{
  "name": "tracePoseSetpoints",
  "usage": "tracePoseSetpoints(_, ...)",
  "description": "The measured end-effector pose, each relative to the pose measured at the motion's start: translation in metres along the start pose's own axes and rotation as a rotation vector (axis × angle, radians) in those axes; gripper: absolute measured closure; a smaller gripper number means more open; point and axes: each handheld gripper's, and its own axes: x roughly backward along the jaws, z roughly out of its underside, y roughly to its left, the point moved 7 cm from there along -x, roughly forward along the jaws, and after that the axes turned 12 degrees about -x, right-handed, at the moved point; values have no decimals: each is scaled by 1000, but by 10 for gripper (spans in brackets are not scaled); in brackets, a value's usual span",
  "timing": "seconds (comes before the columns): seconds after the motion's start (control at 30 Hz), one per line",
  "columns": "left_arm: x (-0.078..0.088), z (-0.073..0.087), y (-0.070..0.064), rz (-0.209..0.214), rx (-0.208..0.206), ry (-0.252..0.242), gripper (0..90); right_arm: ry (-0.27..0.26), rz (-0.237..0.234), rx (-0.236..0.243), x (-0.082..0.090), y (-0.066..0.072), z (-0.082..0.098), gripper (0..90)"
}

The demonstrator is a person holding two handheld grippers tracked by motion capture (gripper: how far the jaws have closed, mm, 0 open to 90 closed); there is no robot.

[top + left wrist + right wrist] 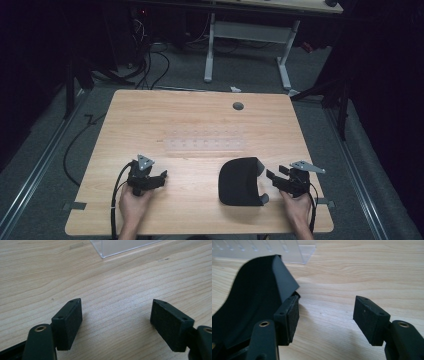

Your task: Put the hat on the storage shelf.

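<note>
High view: a person's two hands rest on a pale wooden desk [200,115] near its front edge, each holding a black two-jaw tool. Toward the front left corner, the left tool [159,180] sits with its jaws spread apart on bare wood, gripping nothing; the left gripper view shows open desk between its pads [71,321] and the corner of a clear plastic tray [120,246] farther off. That clear tray [205,145] lies flat near the middle of the desk. Right of centre, close to the front edge, lies a black cap [240,182], brim toward the right. Just beside it, toward the front right corner, the right tool [274,177] has its jaws apart; in the right gripper view one pad [290,318] sits against the cap's brim [284,282], the other well clear.
</note>
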Motion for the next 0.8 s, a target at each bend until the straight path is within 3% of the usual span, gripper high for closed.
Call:
tracePoseSetpoints(0.23,0,0,0,0,0,0,261,5,-59,35,2,16,-8,375)
tracePoseSetpoints(0.6,0,0,0,1,-1,0,261,37,-157,84,-12,38,-23,368)
tracePoseSetpoints(0.8,0,0,0,1,-1,0,261,76,-177,97,-21,44,-27,367)
